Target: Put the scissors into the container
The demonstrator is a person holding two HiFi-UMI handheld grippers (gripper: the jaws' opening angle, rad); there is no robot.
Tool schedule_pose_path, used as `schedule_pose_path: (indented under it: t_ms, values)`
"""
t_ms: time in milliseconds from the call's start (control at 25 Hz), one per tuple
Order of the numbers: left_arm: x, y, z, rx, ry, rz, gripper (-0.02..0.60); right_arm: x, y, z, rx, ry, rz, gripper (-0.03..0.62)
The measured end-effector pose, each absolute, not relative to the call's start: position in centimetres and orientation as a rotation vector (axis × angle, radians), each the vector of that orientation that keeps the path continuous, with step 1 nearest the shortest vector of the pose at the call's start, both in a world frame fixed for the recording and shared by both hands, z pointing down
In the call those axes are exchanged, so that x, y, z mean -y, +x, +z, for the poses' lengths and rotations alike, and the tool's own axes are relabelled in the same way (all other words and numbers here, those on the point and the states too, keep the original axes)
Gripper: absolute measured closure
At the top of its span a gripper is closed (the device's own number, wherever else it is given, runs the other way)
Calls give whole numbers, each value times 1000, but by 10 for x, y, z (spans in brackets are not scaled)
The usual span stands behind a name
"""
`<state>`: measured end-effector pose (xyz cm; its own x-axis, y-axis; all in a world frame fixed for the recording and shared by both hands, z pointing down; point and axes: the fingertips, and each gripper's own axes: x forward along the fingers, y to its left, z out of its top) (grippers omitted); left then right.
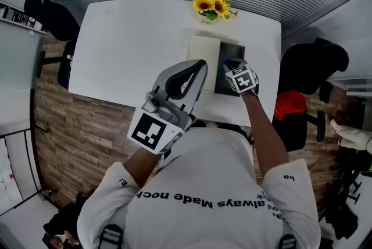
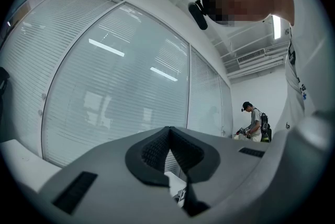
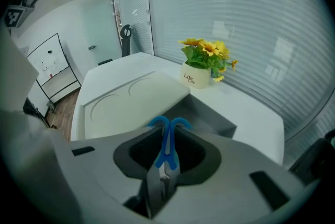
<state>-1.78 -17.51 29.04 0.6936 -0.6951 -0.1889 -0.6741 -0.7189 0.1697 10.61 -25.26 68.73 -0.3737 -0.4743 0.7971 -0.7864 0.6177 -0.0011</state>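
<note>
White table (image 1: pixel 128 50) under slatted blinds, with black chairs (image 1: pixel 49 15) at both ends. A white lid (image 3: pixel 131 97) lies beyond and left of the right gripper's (image 3: pixel 167 131) fingertips, touching an open grey container (image 3: pixel 212 115) just ahead of them. A sunflower pot (image 3: pixel 199 74) stands farther ahead. The right pads clamp the scissors (image 3: pixel 168 139), blue handles poking past the fingertips towards the container. The left gripper (image 2: pixel 168 134) is raised, its fingers pressed together and empty.
</note>
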Motion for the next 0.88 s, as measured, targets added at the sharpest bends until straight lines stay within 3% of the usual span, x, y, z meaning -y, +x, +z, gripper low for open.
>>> schedule_pose_path:
  t_ms: [880]
  values:
    - [176, -20, 289, 1147, 2804, -363, 561, 264, 102, 703, 1953, 927, 516, 507]
